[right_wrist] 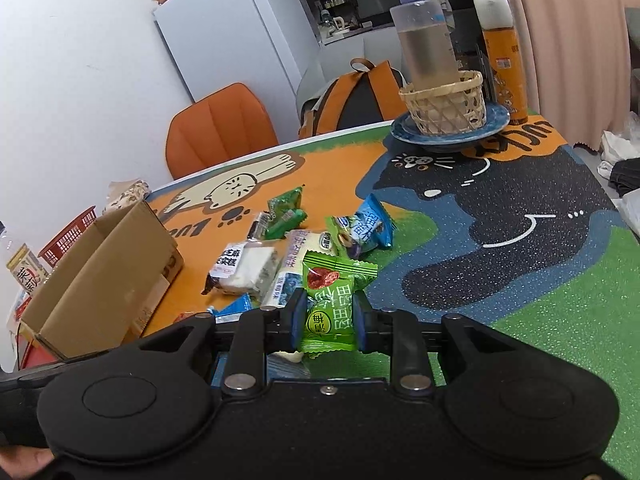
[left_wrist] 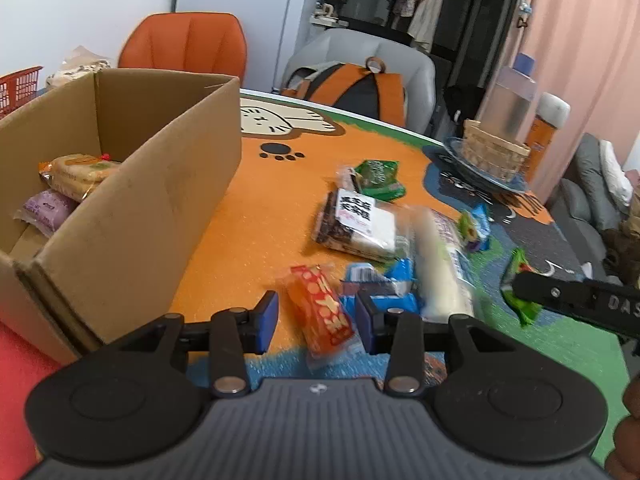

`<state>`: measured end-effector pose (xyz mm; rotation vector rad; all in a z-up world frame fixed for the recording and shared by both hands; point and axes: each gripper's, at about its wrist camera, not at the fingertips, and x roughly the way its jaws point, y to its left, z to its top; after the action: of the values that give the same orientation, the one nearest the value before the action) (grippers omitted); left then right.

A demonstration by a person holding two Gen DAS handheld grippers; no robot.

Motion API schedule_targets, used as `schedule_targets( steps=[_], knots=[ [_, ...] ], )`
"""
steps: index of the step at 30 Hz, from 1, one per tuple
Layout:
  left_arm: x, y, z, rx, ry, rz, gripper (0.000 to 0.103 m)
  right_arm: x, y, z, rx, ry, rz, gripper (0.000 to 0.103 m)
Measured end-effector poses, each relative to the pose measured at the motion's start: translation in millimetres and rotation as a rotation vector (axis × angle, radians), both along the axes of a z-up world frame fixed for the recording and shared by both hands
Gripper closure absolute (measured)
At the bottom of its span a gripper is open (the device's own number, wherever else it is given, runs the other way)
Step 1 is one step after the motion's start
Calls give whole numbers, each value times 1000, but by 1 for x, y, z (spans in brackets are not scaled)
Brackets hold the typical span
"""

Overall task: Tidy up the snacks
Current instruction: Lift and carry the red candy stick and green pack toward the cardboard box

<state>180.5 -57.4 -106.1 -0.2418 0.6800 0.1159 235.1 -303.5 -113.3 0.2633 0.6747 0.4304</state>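
Note:
My left gripper (left_wrist: pixel 316 320) is open, its blue pads either side of a red-orange snack packet (left_wrist: pixel 322 312) that lies on the mat. My right gripper (right_wrist: pixel 326 320) is shut on a green plum candy packet (right_wrist: pixel 330 304); that packet also shows in the left wrist view (left_wrist: pixel 520 304) beside the right gripper's black finger (left_wrist: pixel 576 300). A cardboard box (left_wrist: pixel 132 216) stands at the left and holds a yellow packet (left_wrist: pixel 78 172) and a purple packet (left_wrist: pixel 48 208). Several loose snacks lie in a pile: a black-and-white cake packet (left_wrist: pixel 358 224), a long white packet (left_wrist: pixel 438 264), green packets (left_wrist: pixel 378 178).
A blue plate (right_wrist: pixel 450 130) with a wicker basket (right_wrist: pixel 444 106) and a bottle stands at the far right, an orange can (right_wrist: pixel 500 52) behind it. Orange chair (left_wrist: pixel 184 44), grey chair with a backpack (left_wrist: pixel 348 86), and a red basket (left_wrist: pixel 18 88) lie beyond the table.

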Motion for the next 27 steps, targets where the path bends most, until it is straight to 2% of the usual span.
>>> schedule_targets(
  steps=[10,12,14,18,20,27],
  knots=[
    [11,0,-10,22,-15,50,65,10,-8,-12,12,30,-11,77],
    [10,-1,-11,32,-21,44,72,10,-7,-13,12,28,-6,77],
    [7,-2,-12,35,-26,33,84,9,-6,-13,15,27,0,77],
    [-1,0,-10,41,-40,34,86,6,-1,-8,10,15,8,78],
    [-4,4,-7,20,-50,33,86,4,2,-4,7,5,10,77],
    [-20,10,19,3,-125,24,86,-6,15,11,-1,-30,30,77]
  ],
)
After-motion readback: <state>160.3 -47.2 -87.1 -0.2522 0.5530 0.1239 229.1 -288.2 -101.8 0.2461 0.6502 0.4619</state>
